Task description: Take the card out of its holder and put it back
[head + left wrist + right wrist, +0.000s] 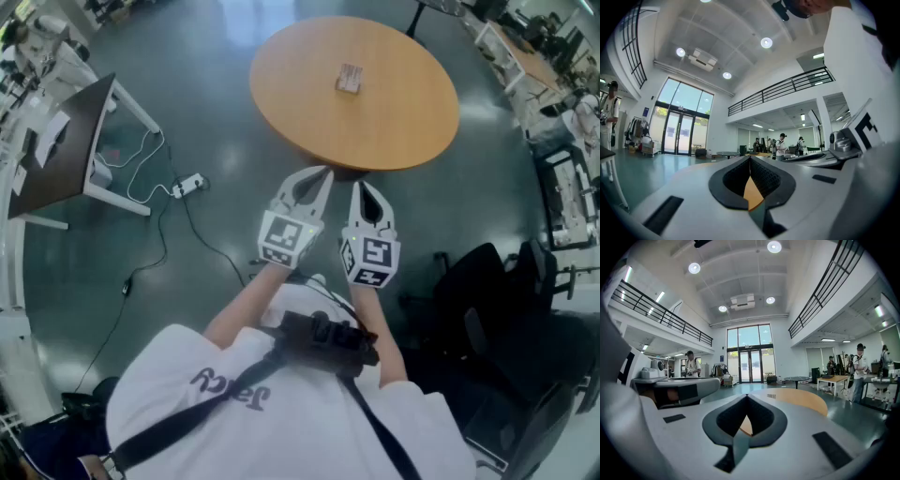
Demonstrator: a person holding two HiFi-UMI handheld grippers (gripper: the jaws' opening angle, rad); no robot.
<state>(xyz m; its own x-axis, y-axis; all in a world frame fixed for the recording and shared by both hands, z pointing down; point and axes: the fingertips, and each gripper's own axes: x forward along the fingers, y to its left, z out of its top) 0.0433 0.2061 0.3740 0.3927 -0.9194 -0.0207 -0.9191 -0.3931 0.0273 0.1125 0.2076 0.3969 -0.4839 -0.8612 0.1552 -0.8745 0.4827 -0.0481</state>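
A small card holder (349, 78) with its card stands near the middle of a round wooden table (394, 122). Both grippers hang side by side in front of the person's chest, short of the table's near edge and well away from the holder. The left gripper (324, 172) has its fingertips together with nothing between them, and the left gripper view (750, 157) shows the same. The right gripper (361, 186) is likewise shut and empty (747, 395). In the right gripper view the table (801, 401) lies ahead, with the holder (772, 396) a small shape on it.
A dark desk (56, 141) stands at the left, with a power strip (187, 185) and cables on the floor beside it. Black office chairs (497, 281) crowd the right side. More desks line the far right. People stand in the hall's background.
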